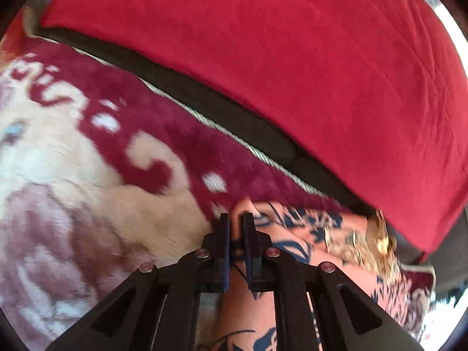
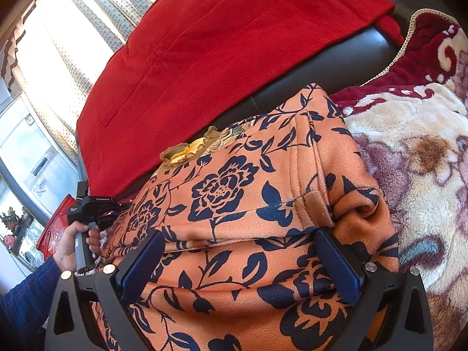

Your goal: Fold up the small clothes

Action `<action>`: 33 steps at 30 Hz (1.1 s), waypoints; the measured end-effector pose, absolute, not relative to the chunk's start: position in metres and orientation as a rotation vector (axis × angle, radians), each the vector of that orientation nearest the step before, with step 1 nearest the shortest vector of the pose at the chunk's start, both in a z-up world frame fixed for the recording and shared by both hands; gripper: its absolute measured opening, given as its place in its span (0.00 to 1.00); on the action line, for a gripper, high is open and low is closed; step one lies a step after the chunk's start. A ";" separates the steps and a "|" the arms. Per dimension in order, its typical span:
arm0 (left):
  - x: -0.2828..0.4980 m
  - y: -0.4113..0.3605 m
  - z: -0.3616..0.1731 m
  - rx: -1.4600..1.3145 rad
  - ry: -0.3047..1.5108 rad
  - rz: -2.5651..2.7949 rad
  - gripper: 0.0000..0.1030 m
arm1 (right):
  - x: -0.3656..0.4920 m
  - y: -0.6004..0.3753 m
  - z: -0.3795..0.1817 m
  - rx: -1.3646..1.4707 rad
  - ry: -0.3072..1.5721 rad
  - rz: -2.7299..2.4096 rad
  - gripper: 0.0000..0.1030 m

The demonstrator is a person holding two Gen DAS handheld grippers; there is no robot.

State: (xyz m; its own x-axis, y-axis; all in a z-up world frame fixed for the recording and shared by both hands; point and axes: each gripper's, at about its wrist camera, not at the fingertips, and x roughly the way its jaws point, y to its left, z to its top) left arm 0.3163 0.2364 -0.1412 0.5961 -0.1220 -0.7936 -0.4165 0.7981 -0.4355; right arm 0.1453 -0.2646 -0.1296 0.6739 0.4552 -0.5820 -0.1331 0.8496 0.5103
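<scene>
An orange garment with a dark blue flower print (image 2: 234, 204) lies bunched on a plush maroon and cream blanket (image 2: 418, 152). It has a gold frilly collar (image 2: 187, 152). My right gripper (image 2: 239, 251) is open wide, its blue pads (image 2: 336, 260) straddling a fold of the garment. My left gripper (image 1: 236, 219) is shut on an edge of the same garment (image 1: 292, 234). In the right wrist view it shows at the garment's left side (image 2: 96, 204), held by a hand.
A red fleece cloth (image 1: 292, 58) drapes over the back of a dark sofa (image 2: 336, 61) behind the garment. A curtained window (image 2: 73, 29) and a red box (image 2: 55, 228) are on the left in the right wrist view.
</scene>
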 end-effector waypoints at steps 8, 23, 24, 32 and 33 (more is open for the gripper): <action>0.244 0.214 -0.102 -0.629 0.799 0.197 0.09 | 0.143 -0.267 -0.130 0.472 0.754 0.348 1.00; 0.199 0.105 -0.145 -0.399 0.783 -0.017 0.53 | 0.146 -0.263 -0.130 0.454 0.767 0.333 1.00; 0.200 0.107 -0.144 -0.396 0.783 -0.017 0.54 | 0.146 -0.263 -0.130 0.455 0.767 0.332 1.00; 0.190 0.093 -0.142 -0.374 0.778 -0.010 0.55 | 0.148 -0.259 -0.131 0.439 0.776 0.319 1.00; 0.190 0.092 -0.142 -0.372 0.777 -0.009 0.55 | 0.148 -0.258 -0.131 0.438 0.777 0.318 1.00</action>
